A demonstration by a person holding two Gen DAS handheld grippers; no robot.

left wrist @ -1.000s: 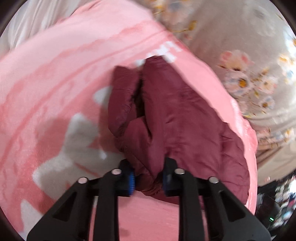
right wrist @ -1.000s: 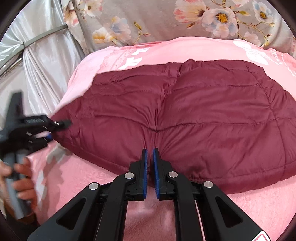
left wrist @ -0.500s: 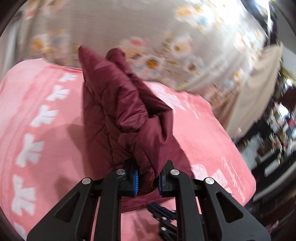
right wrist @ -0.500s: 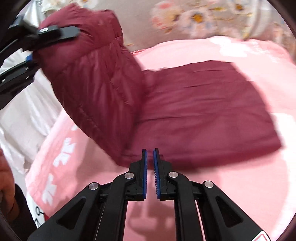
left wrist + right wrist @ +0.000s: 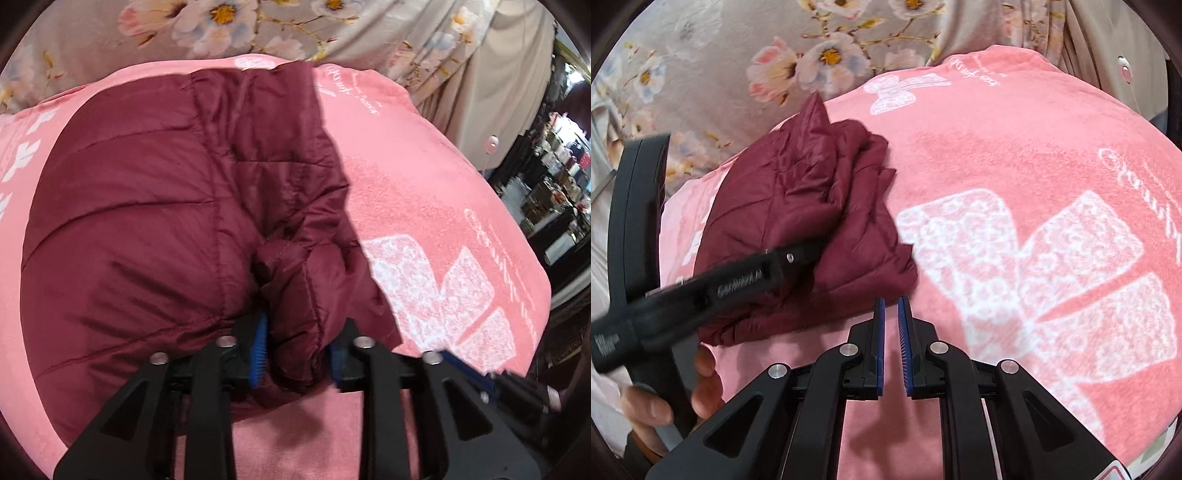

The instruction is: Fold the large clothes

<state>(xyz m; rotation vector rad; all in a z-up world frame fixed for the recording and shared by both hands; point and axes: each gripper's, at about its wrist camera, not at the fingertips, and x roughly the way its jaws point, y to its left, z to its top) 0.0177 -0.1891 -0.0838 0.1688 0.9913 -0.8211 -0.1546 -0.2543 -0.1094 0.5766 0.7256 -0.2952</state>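
A maroon quilted jacket lies folded over on itself on a pink blanket. My left gripper sits at the jacket's near right corner. Its jaws are opening, and a puffy fold of the jacket's edge still lies between the blue pads. In the right wrist view the jacket is a compact bundle at the left, with the left tool's black body lying across it and a hand on its handle. My right gripper hovers over bare blanket just right of the jacket, shut, with nothing in it.
The pink blanket carries large white bow prints and script. Behind it hangs a grey floral cloth and a beige curtain. Dark cluttered shelves stand past the blanket's right edge.
The left gripper lifted the jacket's left half, swung it over to the right and laid it on the other half, and its jaws have parted. The right gripper moved right, still shut.
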